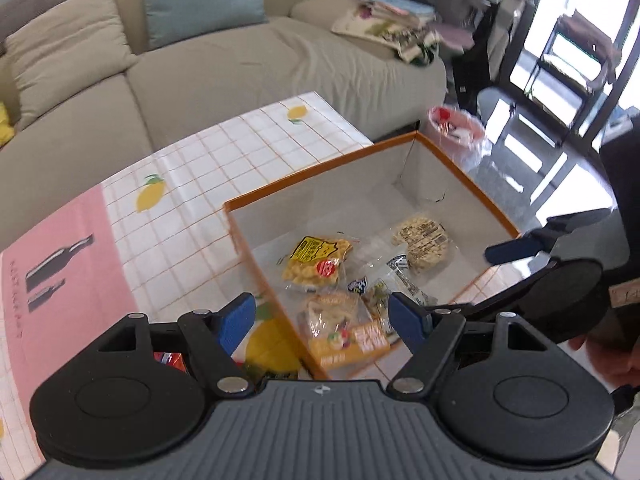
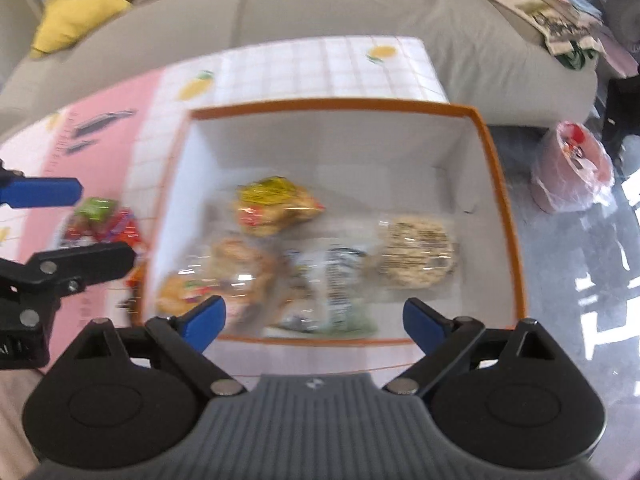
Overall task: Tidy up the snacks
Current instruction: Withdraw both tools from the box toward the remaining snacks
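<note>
An orange-rimmed white box (image 1: 456, 160) (image 2: 500, 184) stands on the table and holds several snack packets: a yellow one (image 1: 316, 260) (image 2: 276, 204), a round pale one (image 1: 422, 240) (image 2: 416, 256), an orange one (image 1: 344, 332) and a clear one (image 2: 332, 280). My left gripper (image 1: 322, 320) is open and empty above the box's near left corner. My right gripper (image 2: 314, 320) is open and empty above the box's near edge; it also shows in the left wrist view (image 1: 508, 250). A red and green snack packet (image 2: 100, 224) lies on the table left of the box.
The table has a pink and lemon-print grid cloth (image 1: 192, 168). A beige sofa (image 1: 240, 60) with cushions runs behind it, with papers (image 1: 384, 24) on its right end. A pink bag-lined bin (image 1: 456, 128) stands on the floor beyond the box.
</note>
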Tool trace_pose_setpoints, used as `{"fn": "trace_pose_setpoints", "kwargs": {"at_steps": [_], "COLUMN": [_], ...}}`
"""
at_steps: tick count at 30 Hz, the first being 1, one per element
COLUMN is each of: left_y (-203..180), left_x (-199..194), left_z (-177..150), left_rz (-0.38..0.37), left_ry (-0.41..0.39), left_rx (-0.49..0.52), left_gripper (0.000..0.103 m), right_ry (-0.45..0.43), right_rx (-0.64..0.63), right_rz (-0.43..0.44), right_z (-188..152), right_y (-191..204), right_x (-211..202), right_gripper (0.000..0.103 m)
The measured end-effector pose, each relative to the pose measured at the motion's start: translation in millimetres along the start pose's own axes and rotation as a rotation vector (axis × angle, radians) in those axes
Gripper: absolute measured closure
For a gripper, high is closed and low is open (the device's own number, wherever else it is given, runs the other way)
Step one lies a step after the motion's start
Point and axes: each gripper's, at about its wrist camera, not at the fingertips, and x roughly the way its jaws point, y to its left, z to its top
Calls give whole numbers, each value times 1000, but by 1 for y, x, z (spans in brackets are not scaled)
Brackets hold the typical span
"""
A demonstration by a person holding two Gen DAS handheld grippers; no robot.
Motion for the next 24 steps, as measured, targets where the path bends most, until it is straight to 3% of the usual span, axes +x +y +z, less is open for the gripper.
{"fn": "trace_pose_setpoints", "kwargs": {"at_steps": [4, 12, 20, 24], "left_y": [16, 53, 89, 96], "left_x": [-29, -65, -74, -71], "left_z": [-24, -84, -146, -167], "left_rz": [6, 89, 127, 146], "left_ry": [-42, -121, -155, -156], "left_rx": [-64, -179, -314, -322], "left_gripper": [14, 14, 15, 15], "right_ry": [-56, -234, -383, -399], "right_rx": [-4, 30, 37, 19], "right_rz": [59, 77, 20, -2], "right_z": [-18, -63, -104, -117], "right_y": [33, 90, 140, 158], "right_x": [-16, -38, -36, -25], "right_gripper": [10, 10, 20, 22]}}
